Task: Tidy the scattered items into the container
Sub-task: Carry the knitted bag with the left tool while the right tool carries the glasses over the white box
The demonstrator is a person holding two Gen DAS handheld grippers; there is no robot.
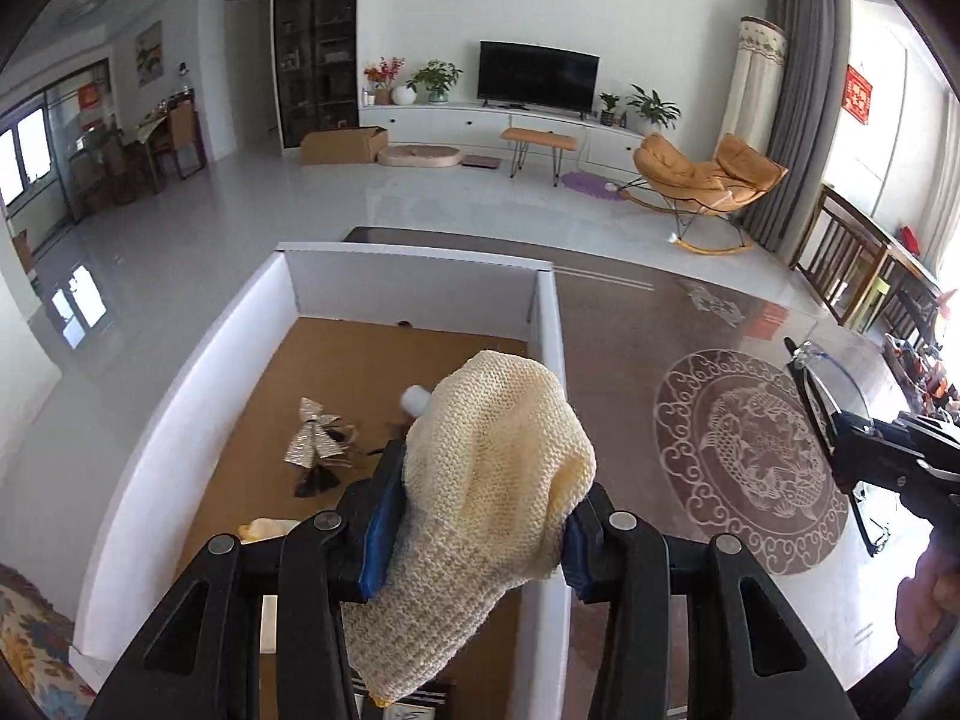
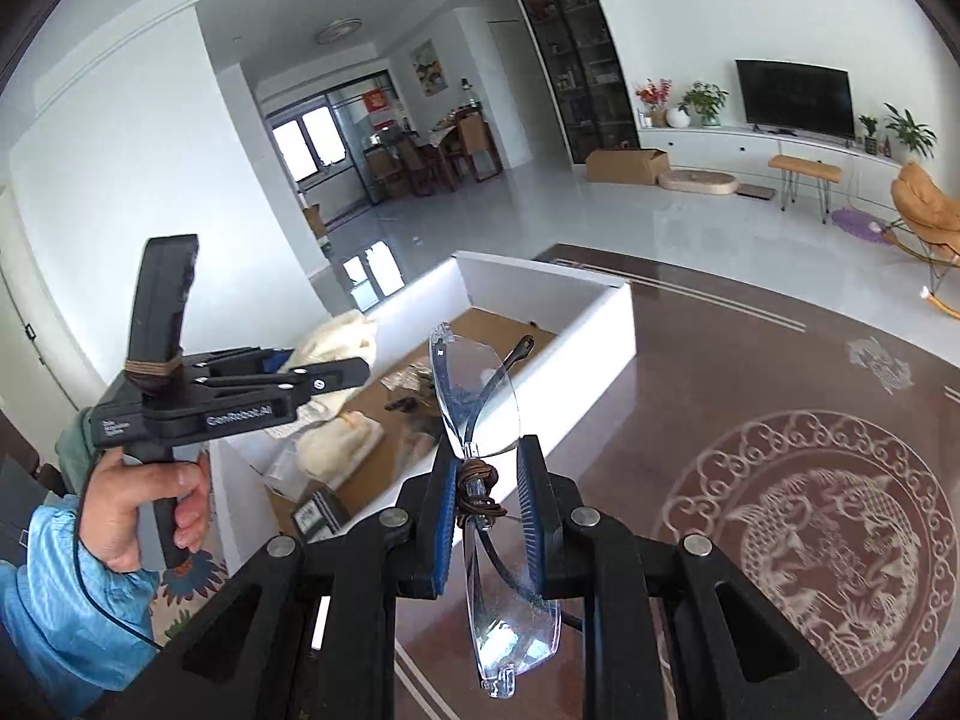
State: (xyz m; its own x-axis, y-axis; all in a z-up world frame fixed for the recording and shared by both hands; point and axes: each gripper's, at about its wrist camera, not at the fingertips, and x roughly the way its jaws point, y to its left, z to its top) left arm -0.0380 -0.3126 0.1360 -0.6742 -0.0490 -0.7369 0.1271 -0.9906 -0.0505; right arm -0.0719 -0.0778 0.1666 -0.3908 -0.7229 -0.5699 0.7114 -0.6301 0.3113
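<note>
A cream knitted mitt (image 1: 492,468) is clamped between the blue pads of the left gripper (image 1: 474,522), held above the white open-topped cardboard box (image 1: 168,420). Inside the box lie a silver glitter bow (image 1: 318,432) and other small items. The right gripper (image 2: 483,492) is closed on clear rimless glasses (image 2: 474,402), folded, over the brown patterned tabletop (image 2: 750,372) beside the box.

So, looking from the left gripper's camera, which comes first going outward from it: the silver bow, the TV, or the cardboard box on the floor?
1. Silver bow, inside the white container, just ahead of the left gripper.
2. Cardboard box, across the floor, left.
3. TV, on the far wall.
</note>
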